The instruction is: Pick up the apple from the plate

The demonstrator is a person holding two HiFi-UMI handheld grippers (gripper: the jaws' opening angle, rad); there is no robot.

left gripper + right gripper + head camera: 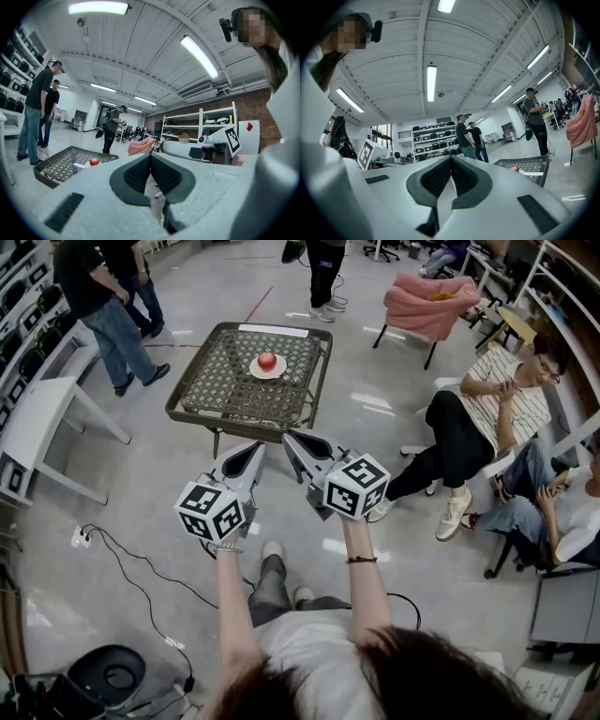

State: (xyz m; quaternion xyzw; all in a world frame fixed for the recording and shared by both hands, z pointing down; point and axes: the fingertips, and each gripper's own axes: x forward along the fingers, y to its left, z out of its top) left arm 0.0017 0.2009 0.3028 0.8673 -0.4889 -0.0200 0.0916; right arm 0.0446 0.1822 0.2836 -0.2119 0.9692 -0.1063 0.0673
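On a dark table [234, 395] with a lattice top, out in the open floor ahead of the person, sits a small white plate [254, 371], and the apple [267, 360] rests in the middle of it. The apple is round and red, with a paler, yellowish patch on its upper side and a soft shine from the ceiling lights; it stands alone on the plate, with nothing else touching it. The plate lies toward the far half of the tabletop, a little right of centre in the head view, and a white strip [272, 331] lies along the table's far edge. Both grippers are held side by side at the near edge of the table, well apart from the apple and pointing toward it. The left gripper [258, 446] has its jaws pressed together, the ribbed black pads meeting at the tip with nothing between them. The right gripper [288, 437] likewise has its pads meeting at the tip and holds nothing. Each gripper view catches the apple only as a small red dot on the table off to one side. Two people [103, 306] stand left of the table, others sit on chairs [497, 409] at the right, and a pink cloth [427, 301] drapes a chair beyond.
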